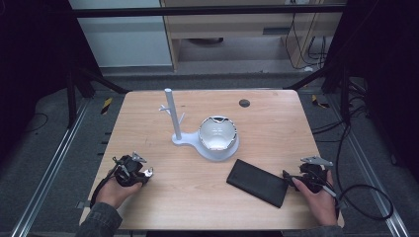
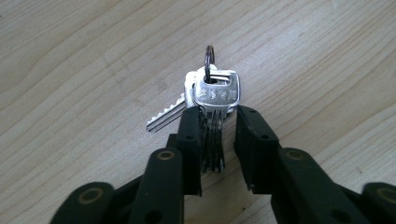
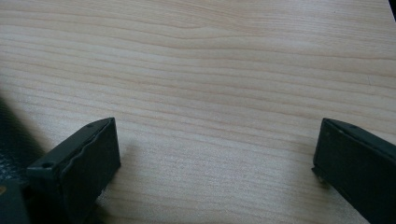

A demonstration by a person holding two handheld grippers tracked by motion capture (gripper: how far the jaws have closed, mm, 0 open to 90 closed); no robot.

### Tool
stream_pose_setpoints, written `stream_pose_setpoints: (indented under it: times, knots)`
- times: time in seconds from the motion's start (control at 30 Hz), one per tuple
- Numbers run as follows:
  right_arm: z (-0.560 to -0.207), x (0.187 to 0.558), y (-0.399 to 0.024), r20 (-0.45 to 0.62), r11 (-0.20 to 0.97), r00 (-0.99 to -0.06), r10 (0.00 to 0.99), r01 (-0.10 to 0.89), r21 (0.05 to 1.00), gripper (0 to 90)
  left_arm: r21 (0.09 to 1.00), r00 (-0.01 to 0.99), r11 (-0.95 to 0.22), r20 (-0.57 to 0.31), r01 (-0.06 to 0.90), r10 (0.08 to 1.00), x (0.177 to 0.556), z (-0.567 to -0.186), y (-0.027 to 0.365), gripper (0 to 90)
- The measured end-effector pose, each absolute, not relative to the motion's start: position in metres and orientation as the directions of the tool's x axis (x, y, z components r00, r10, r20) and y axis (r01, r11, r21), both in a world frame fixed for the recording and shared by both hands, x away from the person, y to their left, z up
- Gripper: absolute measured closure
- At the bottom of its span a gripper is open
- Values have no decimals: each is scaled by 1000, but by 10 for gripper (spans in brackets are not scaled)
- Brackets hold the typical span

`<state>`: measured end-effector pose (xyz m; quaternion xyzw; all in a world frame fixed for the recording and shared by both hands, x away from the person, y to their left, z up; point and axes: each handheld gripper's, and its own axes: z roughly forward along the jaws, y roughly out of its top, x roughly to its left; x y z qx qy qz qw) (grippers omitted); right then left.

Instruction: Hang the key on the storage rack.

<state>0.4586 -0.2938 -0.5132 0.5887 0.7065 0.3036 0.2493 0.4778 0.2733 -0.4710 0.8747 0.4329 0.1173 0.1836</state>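
Note:
A bunch of silver keys [image 2: 215, 95] on a dark ring stands on edge on the wooden table [image 1: 197, 197], with one key splayed out to the left. My left gripper [image 2: 219, 116] straddles the bunch. Its left jaw touches the blades, and a narrow gap shows on the right jaw's side. In the high view the left gripper [image 1: 144, 173] is at the table's front left, held by a hand. My right gripper [image 1: 289, 178] sits at the front right, just beside a flat black pouch [image 1: 258, 182]. Its jaws [image 3: 215, 154] stand wide open over bare wood.
A white stand has an upright post with small pegs [image 1: 171, 114]. Its base carries a white bowl-shaped dish [image 1: 218, 133] at the table's middle back. A small dark round disc [image 1: 244, 103] lies farther back. Cables trail off the right side.

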Motion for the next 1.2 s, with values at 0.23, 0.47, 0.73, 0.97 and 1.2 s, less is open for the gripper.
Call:
stream_pose_setpoints:
  times: [0.23, 0.47, 0.73, 0.97, 1.2]
  knots:
    - [-513, 458, -293, 8, 120, -181, 983, 681, 723, 7, 408, 612, -574, 46, 710, 790, 480, -467, 271, 799]
    - [-513, 458, -293, 11, 118, -181, 983, 682, 722, 7, 391, 619, -596, 79, 702, 781, 478, -465, 270, 799]
    - [-513, 458, -293, 11, 120, -185, 983, 680, 723, 7, 384, 626, -600, 69, 702, 776, 478, -464, 273, 800]
    - [-513, 458, -292, 7, 127, -192, 981, 679, 723, 7, 396, 634, -606, 73, 690, 770, 476, -460, 274, 800]
    - [-513, 458, -292, 8, 126, -191, 982, 680, 722, 7, 393, 639, -611, 75, 687, 766, 476, -461, 274, 801]
